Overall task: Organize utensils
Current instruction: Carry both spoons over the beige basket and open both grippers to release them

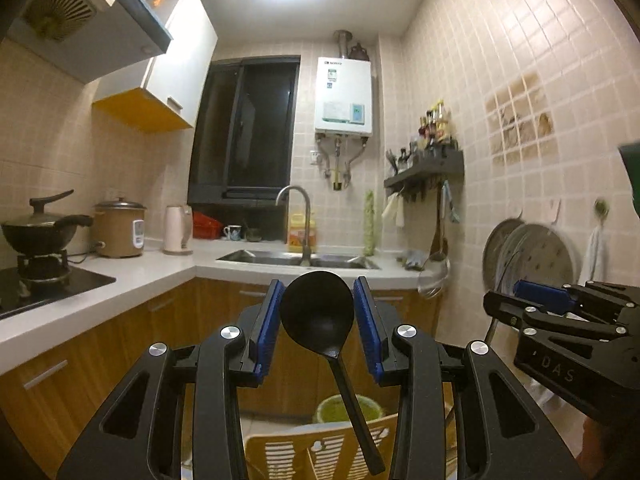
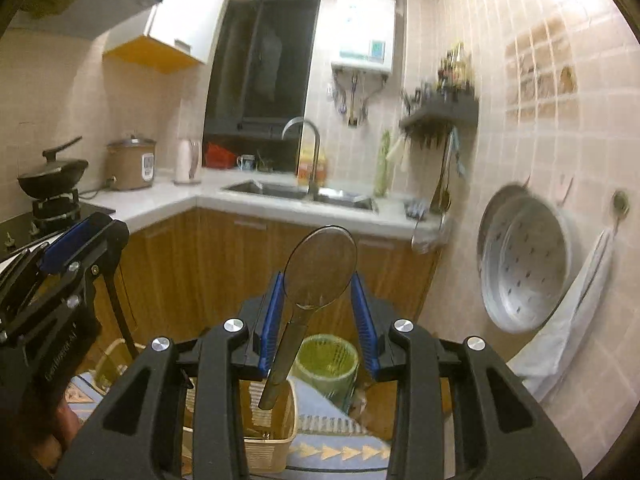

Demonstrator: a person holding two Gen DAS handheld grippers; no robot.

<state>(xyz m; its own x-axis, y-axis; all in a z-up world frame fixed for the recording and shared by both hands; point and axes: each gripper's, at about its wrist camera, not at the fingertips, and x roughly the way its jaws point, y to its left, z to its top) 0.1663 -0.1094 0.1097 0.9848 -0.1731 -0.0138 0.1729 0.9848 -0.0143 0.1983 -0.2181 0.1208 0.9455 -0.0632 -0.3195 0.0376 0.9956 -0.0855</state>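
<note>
Both hand-held grippers are raised in the air, pointing toward the sink (image 1: 298, 258). The left hand-held gripper (image 1: 319, 300) clamps the black ladle (image 1: 316, 312) by its bowl, handle hanging down. The right hand-held gripper (image 2: 318, 292) clamps the metal spoon (image 2: 320, 268) by its bowl, handle hanging above the beige basket (image 2: 276, 440).

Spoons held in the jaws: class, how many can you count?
2: a black plastic ladle-shaped spoon between the left jaws, a shiny metal spoon between the right jaws.
</note>
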